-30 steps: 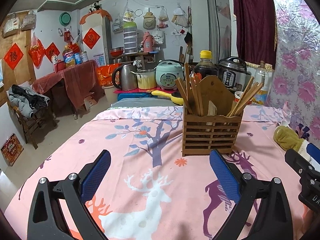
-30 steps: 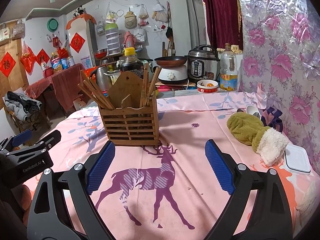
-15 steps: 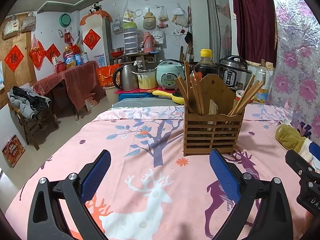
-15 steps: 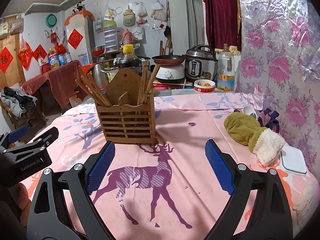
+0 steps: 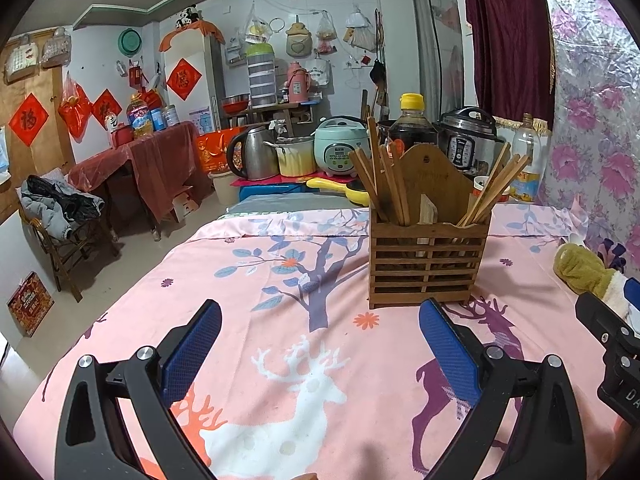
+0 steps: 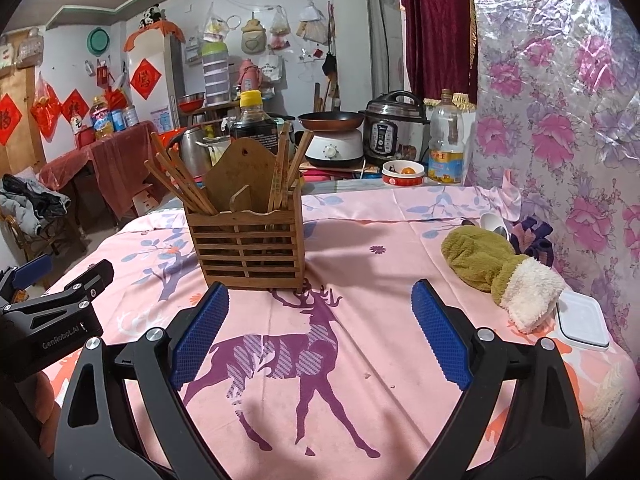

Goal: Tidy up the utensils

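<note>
A green mitten (image 6: 486,260) lies right of my wooden chopstick holder (image 6: 248,242); my left gripper (image 5: 320,346) and right gripper (image 6: 320,330) both gape wide, empty.

pink deer-print tablecloth (image 6: 360,352); brown slatted holder (image 6: 248,244)

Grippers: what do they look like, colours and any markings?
Both the left gripper and the right gripper are black angular frames with silver bolts and blue textured fingers. White "GenRobot.AI" lettering marks the left gripper's body in the right wrist view. No cables or sleeves are visible.
</note>
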`<state>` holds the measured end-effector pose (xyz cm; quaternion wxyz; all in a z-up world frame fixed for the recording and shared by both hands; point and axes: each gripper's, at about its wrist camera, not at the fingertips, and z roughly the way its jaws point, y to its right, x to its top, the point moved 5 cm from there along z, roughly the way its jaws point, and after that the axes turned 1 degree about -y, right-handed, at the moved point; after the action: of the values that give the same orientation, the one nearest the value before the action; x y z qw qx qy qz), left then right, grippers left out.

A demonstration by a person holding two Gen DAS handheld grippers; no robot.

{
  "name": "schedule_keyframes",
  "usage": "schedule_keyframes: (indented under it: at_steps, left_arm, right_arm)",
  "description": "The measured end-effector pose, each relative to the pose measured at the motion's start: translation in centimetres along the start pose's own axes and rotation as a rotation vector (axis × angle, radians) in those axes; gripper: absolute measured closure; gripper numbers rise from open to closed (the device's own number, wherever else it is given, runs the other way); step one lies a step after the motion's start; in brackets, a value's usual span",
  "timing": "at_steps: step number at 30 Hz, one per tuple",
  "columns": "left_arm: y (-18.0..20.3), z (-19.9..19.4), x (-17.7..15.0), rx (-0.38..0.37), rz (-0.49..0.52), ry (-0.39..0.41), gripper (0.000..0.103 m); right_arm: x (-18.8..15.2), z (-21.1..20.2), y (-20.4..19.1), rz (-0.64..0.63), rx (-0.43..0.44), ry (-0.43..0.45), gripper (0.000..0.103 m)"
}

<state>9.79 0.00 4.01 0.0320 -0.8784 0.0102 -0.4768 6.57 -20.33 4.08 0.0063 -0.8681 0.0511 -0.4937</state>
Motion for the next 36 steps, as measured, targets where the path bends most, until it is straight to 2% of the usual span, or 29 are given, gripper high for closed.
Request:
schedule_keyframes:
  at_steps: [36]
  left_arm:
    - [0.20,0.25,-0.51,-0.004,0.007,-0.007,0.006]
  right_arm:
    - [0.01,0.02,0.00,-0.001,-0.001,-0.001,0.013]
